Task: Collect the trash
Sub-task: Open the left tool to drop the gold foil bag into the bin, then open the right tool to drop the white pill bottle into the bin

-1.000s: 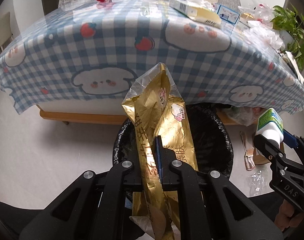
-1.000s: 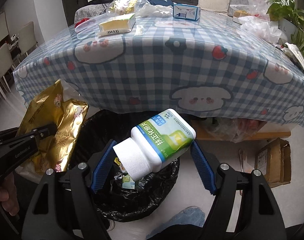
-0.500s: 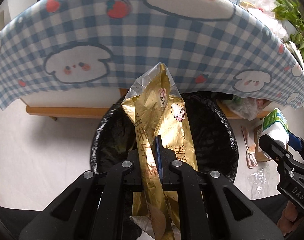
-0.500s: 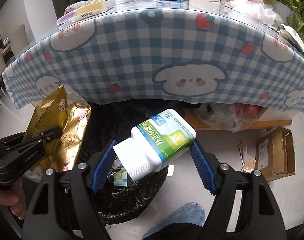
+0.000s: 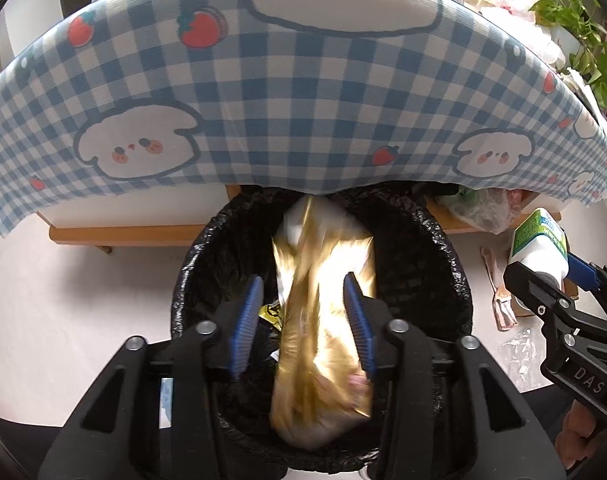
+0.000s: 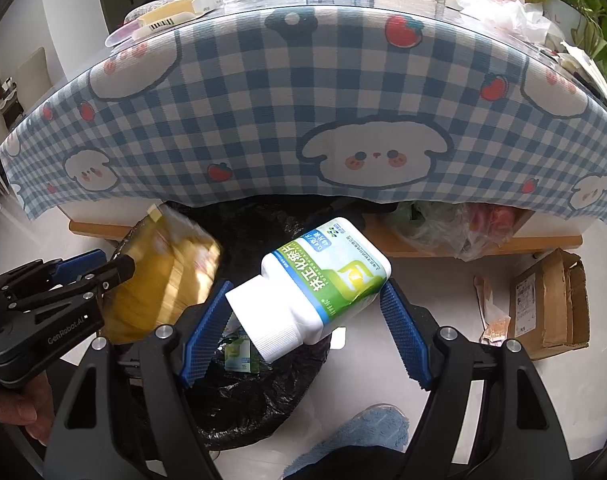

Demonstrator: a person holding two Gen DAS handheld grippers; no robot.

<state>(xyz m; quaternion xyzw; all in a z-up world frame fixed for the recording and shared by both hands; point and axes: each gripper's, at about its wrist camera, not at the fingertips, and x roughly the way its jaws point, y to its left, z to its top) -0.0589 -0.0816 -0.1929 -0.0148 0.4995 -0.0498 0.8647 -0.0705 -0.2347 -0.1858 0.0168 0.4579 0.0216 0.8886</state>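
Over the black-lined bin [image 5: 435,248], the left hand-held gripper [image 5: 303,320] is opening; the crinkled gold wrapper [image 5: 323,340], motion-blurred, hangs between its spreading pads. The right hand-held gripper [image 6: 303,316] pinches a white, green-labelled bottle [image 6: 323,280].

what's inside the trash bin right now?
In the black-lined trash bin: the blurred gold snack bag dropping between the opening fingers of the left gripper, and a yellow scrap. The right view shows a small green-white packet. The bag and fingers hide the bottom.
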